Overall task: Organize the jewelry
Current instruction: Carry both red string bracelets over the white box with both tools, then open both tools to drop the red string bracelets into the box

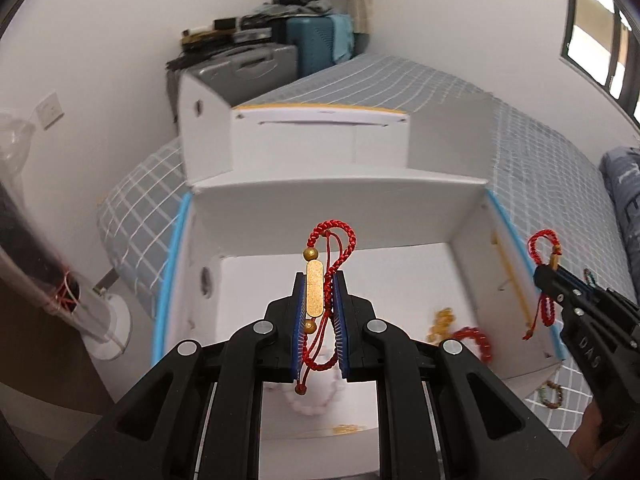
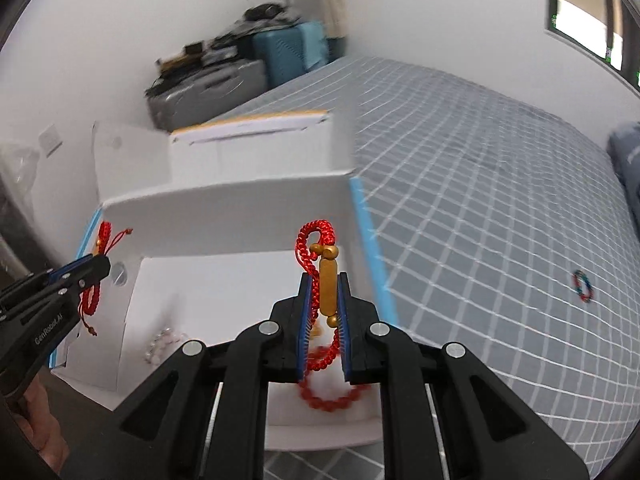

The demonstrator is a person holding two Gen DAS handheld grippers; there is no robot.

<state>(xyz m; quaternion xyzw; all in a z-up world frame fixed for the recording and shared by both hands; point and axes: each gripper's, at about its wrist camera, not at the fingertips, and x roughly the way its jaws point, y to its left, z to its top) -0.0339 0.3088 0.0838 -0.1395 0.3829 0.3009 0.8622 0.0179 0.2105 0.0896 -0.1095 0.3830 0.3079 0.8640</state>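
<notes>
My left gripper (image 1: pixel 320 280) is shut on a red braided cord bracelet with a gold bar (image 1: pixel 315 292), held above the open white box (image 1: pixel 336 216). My right gripper (image 2: pixel 325 280) is shut on a second red cord bracelet with a gold bar (image 2: pixel 329 288), over the box's right side (image 2: pixel 224 216). Each gripper shows in the other's view: the right one (image 1: pixel 550 270) at the box's right wall, the left one (image 2: pixel 100 262) at its left wall. Inside the box lie a red bead bracelet (image 1: pixel 474 340), a pale pink bead bracelet (image 1: pixel 316 400) and an amber piece (image 1: pixel 440 322).
The box sits on a bed with a grey checked sheet (image 2: pixel 480 200). A multicoloured bracelet (image 2: pixel 582 286) and a brown-green bead bracelet (image 1: pixel 552 394) lie on the sheet to the right of the box. Suitcases (image 1: pixel 316 44) are stacked in the far corner.
</notes>
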